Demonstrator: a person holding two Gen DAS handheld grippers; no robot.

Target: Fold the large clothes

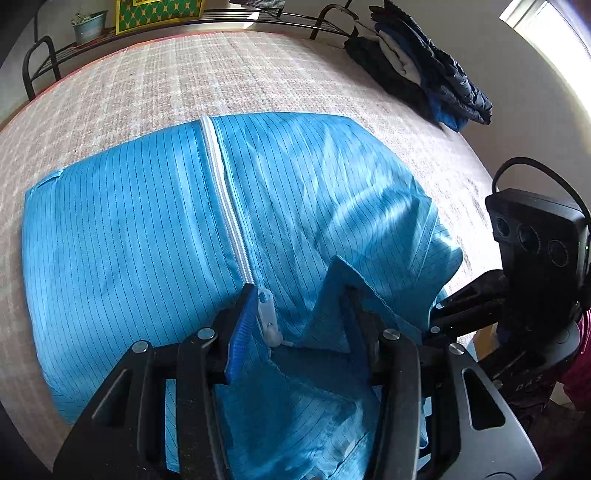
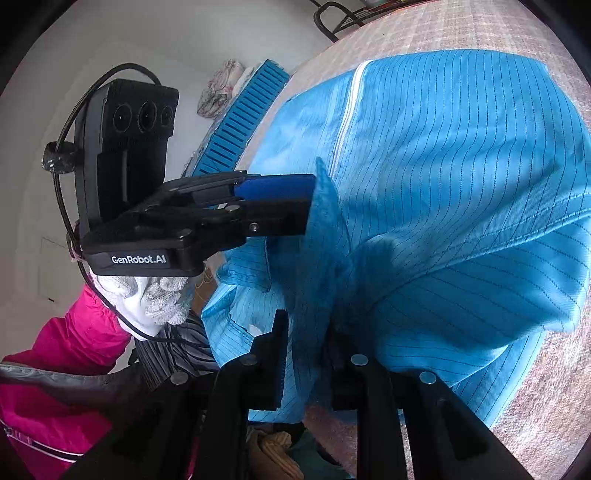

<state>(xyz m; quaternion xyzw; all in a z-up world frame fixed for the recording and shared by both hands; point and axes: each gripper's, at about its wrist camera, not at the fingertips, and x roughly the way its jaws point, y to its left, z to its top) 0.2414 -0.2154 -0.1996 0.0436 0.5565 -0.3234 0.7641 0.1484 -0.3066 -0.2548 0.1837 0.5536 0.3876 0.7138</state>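
Bed: wide surface under a pale checked cover, filling most of both views.

Blue garment: large, pinstriped, spread flat on the bed cover, its near collar end lifted and bunched toward the grippers. White zip runs up the middle of the front; its pull tab lies just beside the left gripper's blue pad.

Pile of dark clothes: navy, black and white pieces heaped at the far right edge of the bed, well apart from the blue garment.

Blue slatted crate: beside the bed, with a bundle of pale cloth behind it.

Metal rack: past the far edge of the bed, carrying a potted plant.

Left gripper: jaws partly apart, a raised fold of collar between them; in the right wrist view the pads press on that fold's edge. A white-gloved hand with a pink sleeve holds it.

Right gripper: jaws drawn close, clamped on a bunched fold of the blue garment.
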